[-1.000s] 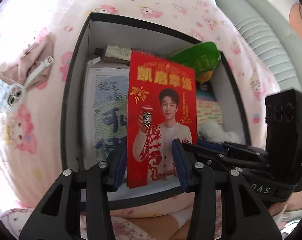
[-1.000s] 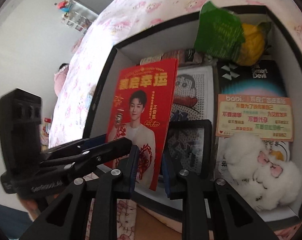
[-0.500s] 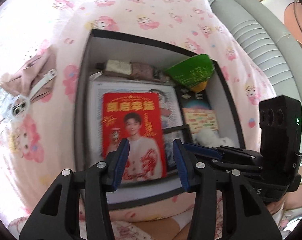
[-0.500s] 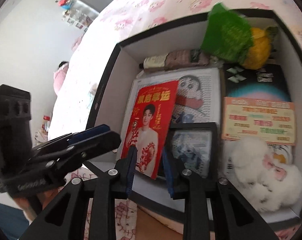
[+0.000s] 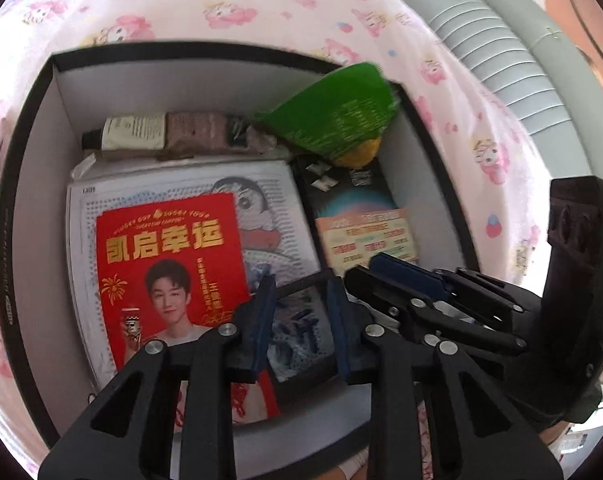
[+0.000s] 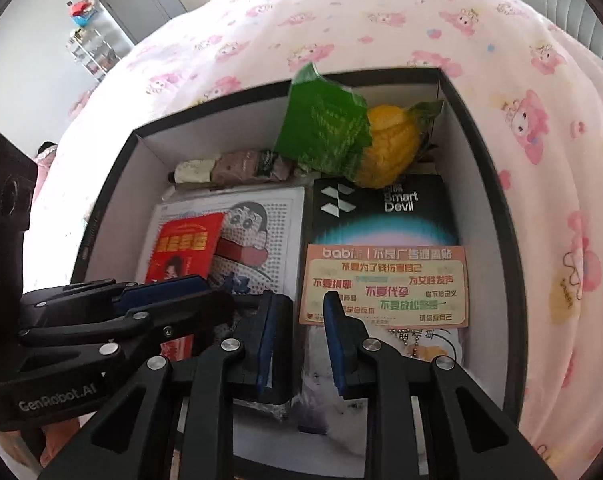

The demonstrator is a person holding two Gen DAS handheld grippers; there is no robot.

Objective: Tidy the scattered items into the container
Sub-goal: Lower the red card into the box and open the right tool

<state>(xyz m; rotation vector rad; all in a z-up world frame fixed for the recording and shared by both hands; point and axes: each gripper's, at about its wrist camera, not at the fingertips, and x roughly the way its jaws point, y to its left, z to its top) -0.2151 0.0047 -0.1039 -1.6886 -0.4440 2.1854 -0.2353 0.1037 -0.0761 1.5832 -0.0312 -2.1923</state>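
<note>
While both jaws hang part open and empty, the left just narrowing, the red card (image 5: 169, 276) lies flat in the box (image 5: 33, 184); nothing loose shows on the bed (image 6: 341, 28).

"Smart Devil" on black box (image 6: 381, 216), "babi" on orange card (image 6: 385, 284), "GenRobot.AI" on left hand-held gripper (image 6: 173, 300), "凯启幸运" on red card (image 5: 169, 272)
</note>
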